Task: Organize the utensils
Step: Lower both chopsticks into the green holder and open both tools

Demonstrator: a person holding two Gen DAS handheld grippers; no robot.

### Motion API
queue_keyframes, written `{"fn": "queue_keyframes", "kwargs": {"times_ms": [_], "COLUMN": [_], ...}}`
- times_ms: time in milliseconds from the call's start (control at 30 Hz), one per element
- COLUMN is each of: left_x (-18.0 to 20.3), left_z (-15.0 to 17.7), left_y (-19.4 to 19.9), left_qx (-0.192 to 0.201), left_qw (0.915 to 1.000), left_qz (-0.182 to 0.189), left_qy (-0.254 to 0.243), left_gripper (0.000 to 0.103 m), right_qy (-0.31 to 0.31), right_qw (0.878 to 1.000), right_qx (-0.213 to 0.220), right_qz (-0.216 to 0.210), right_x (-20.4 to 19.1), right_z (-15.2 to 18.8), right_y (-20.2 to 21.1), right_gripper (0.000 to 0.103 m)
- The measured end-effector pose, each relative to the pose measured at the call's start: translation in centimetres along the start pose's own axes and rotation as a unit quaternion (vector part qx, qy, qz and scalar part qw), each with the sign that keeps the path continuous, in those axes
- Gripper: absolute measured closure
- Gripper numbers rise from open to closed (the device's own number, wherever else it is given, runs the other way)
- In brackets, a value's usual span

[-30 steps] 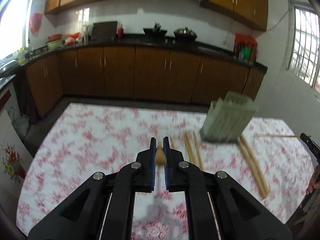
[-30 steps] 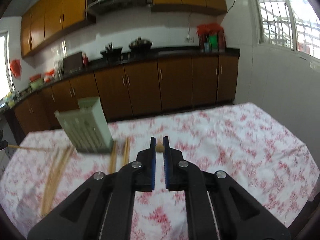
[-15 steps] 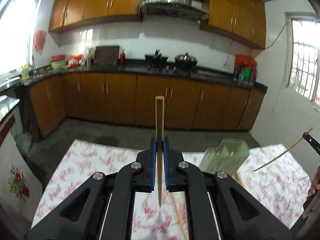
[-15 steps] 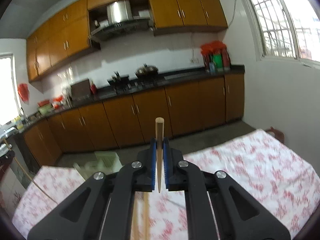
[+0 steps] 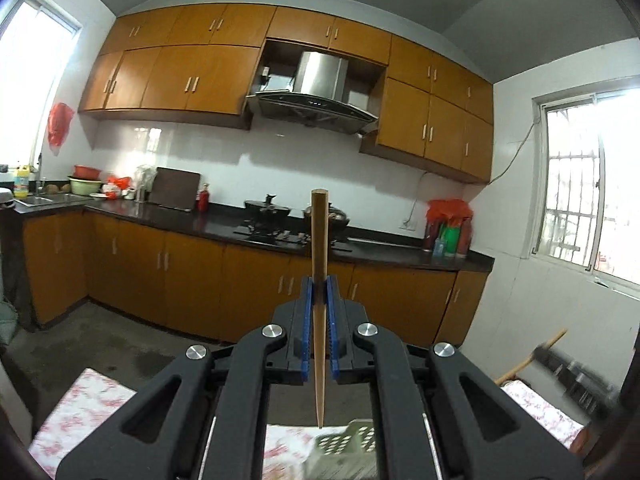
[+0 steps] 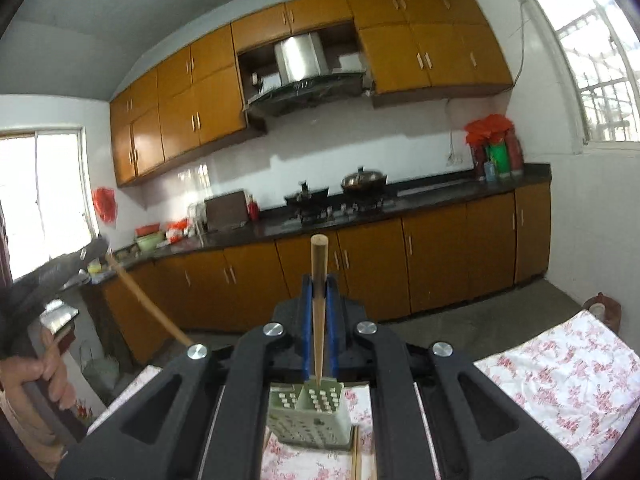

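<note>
My left gripper [image 5: 319, 286] is shut on a wooden chopstick [image 5: 320, 240], which stands upright with its blunt end up. Its thin tip hangs above the pale green slotted utensil holder [image 5: 344, 448] at the bottom of the left wrist view. My right gripper [image 6: 319, 284] is shut on a second chopstick [image 6: 319, 264], also upright, its tip just over the holder [image 6: 308, 420] on the floral tablecloth [image 6: 560, 380]. Each gripper shows blurred in the other's view: the right gripper [image 5: 560, 360] and the left gripper [image 6: 60, 268], both holding their sticks slanted.
More chopsticks [image 6: 356, 456] lie on the cloth beside the holder. A person's hand [image 6: 32, 372] grips the left tool. Beyond the table lie bare floor and a run of brown kitchen cabinets [image 5: 192, 280] under a dark counter.
Both grippers have risen off the table with their chopsticks and tipped up from looking down to nearly level. The table and holder have dropped to the bottom of both views.
</note>
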State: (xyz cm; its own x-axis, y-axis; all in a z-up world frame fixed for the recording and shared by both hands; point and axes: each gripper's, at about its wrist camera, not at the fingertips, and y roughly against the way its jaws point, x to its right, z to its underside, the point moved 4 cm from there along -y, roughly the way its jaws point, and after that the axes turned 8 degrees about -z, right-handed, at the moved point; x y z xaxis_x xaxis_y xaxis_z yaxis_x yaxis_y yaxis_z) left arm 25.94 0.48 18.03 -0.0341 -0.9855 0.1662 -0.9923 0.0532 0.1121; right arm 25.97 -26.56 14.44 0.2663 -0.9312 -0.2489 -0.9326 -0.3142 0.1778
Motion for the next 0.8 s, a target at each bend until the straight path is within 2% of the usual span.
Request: {"fn": "queue_keyframes", "kwargs": {"times_ms": [167,367,433,467,500,567,667,733,800], "left_x": [1.5,1.9,1.5,1.4,1.3,0.9,0.1,-0.8,-2.1], "left_z": [4.0,8.3,8.9,8.9,8.9,8.6,7.6,6.8,6.2], "left_y": [-3.2,-5.9,-6.2,-6.2,-6.1,-5.7,-4.7,-3.6,-2.0], "left_qx": [-0.027,-0.084,-0.097,-0.101,-0.103,-0.105,-0.099,-0.091,-0.089], "left_qw": [0.9994,0.9961,0.9947,0.9943,0.9940,0.9937,0.9941,0.9946,0.9945], "left_qz": [0.019,0.025,0.028,0.029,0.029,0.030,0.033,0.031,0.023], "left_qy": [0.006,0.009,0.015,0.017,0.019,0.025,0.033,0.041,0.050], "left_gripper": [0.095,0.095,0.095,0.095,0.095,0.095,0.085,0.072,0.069], "right_qy": [-0.007,-0.016,-0.017,-0.018,-0.019,-0.019,-0.026,-0.038,-0.051], "right_qw": [0.999,0.998,0.998,0.998,0.998,0.998,0.999,0.998,0.996], "right_qx": [-0.042,-0.067,-0.067,-0.065,-0.062,-0.057,-0.041,-0.036,-0.044], "right_qz": [0.001,0.005,0.009,0.010,0.011,0.014,0.020,0.030,0.051], "right_x": [0.7,0.9,0.8,0.9,0.9,0.9,1.2,2.1,3.6], "right_z": [2.4,4.5,4.7,4.7,4.5,4.2,3.8,4.0,5.3], "right_y": [-2.9,-4.7,-4.7,-4.7,-4.5,-4.0,-2.0,-0.4,1.1], "right_gripper": [0.095,0.093,0.085,0.074,0.069,0.069,0.068,0.067,0.067]}}
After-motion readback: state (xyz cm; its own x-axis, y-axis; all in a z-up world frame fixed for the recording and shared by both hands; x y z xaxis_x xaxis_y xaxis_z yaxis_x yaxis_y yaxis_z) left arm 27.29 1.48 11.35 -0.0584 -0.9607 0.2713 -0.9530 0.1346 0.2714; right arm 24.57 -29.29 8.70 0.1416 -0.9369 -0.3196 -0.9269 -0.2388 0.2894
